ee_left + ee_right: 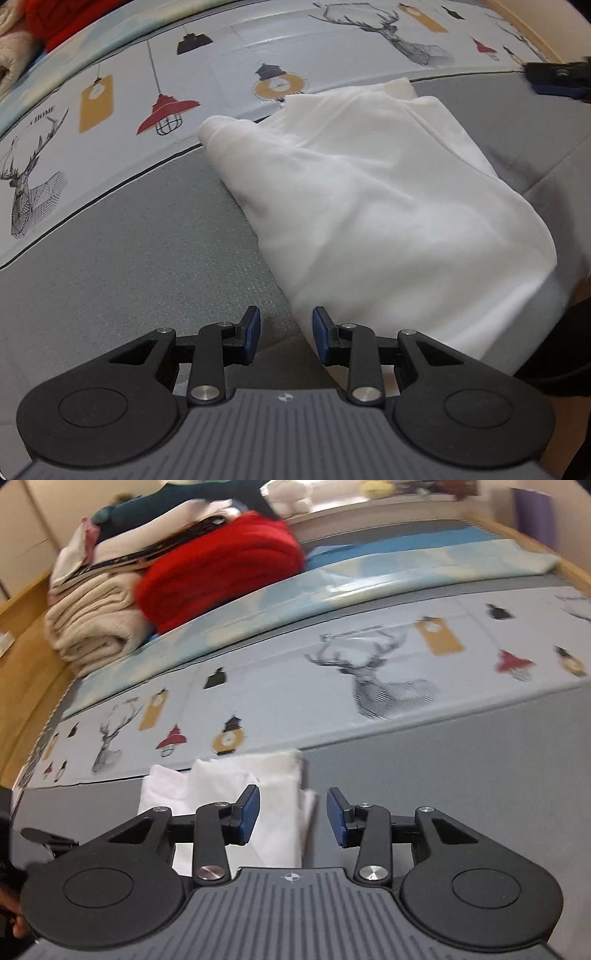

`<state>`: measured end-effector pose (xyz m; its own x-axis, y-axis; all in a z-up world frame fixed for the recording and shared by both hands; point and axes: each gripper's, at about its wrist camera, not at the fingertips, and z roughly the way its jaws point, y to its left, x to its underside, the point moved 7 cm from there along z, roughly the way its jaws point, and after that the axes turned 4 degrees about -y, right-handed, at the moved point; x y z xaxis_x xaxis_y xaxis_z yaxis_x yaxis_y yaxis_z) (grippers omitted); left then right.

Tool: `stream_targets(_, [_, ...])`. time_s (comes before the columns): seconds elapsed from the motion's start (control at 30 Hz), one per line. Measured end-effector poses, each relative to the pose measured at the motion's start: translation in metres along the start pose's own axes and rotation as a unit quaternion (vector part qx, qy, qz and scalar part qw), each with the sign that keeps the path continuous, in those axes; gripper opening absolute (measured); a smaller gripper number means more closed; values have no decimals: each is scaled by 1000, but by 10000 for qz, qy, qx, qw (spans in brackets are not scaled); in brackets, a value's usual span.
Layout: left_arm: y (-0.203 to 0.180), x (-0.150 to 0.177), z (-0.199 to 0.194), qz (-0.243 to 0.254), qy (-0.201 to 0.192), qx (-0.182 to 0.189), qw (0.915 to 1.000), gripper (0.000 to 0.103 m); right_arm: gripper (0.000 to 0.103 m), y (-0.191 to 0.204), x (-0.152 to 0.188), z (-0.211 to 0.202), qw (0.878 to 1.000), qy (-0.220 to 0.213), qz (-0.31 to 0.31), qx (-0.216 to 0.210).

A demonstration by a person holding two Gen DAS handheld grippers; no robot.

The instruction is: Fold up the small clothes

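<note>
A white garment (388, 206), folded into a thick bundle, lies on the grey surface (147, 240), its far end reaching the printed sheet. My left gripper (286, 332) points down just off the bundle's near left corner. It is open, with only grey cloth in the gap. In the right wrist view the same white garment (221, 775) lies flat below and a little left of my right gripper (293, 816). That gripper is open above the garment's right edge and its pads press on nothing. The right gripper (557, 79) also shows at the top right of the left wrist view.
A pale sheet printed with deer and lamps (369, 686) runs behind the grey area. Beyond it sits a stack of folded textiles, with a red blanket (221, 572) and a beige one (92, 627). A wooden edge (22, 672) borders the left side.
</note>
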<state>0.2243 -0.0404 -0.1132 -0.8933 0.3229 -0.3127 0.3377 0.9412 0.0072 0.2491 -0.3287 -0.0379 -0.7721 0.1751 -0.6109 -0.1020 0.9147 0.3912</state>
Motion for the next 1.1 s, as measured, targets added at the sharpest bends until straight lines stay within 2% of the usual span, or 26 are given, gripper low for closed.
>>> stream_targets(0.1, [8,-5,-7,-303,-237,141,9992,36,43,-10,5,42,9993,125,325,-101])
stream_targets(0.2, [14,-10,-3,-471,-219,84,9986,38,42,-21,19,82,9901,652,1240,-60])
stream_targets(0.27, [13,-13,-1,-464,-184,100,9987,38,42,-15,16,95,9912,577,1181,-153])
stream_targets(0.33, [11,-15,0,-434,-163,95,9989,39,42,-12,19,108,9932,684,936,57])
stream_targets(0.43, [11,-15,4,-416,-130,114,9990,39,39,-9,22,120,9902,853,1101,-39])
stream_targets(0.5, [13,-16,4,-426,-122,130,9989,41,13,-4,22,121,9924,826,913,18])
stream_targets(0.57, [14,-15,3,-441,-117,134,9989,42,5,-2,20,118,9942,765,753,67])
stream_targets(0.77, [12,-16,2,-487,-172,99,9986,43,3,-16,15,107,9940,436,939,355])
stream_targets(0.87, [10,-15,-1,-492,-199,72,9986,43,3,-23,20,105,9918,496,1080,465])
stream_targets(1.0, [13,-17,-9,-607,-376,143,9973,43,8,-27,17,90,9926,237,817,871])
stream_targets(1.03, [14,-20,-12,-667,-466,169,9965,43,8,-30,15,85,9927,136,817,879])
stream_targets(1.1, [17,-25,-19,-821,-669,244,9941,43,8,-31,11,73,9937,-44,921,632])
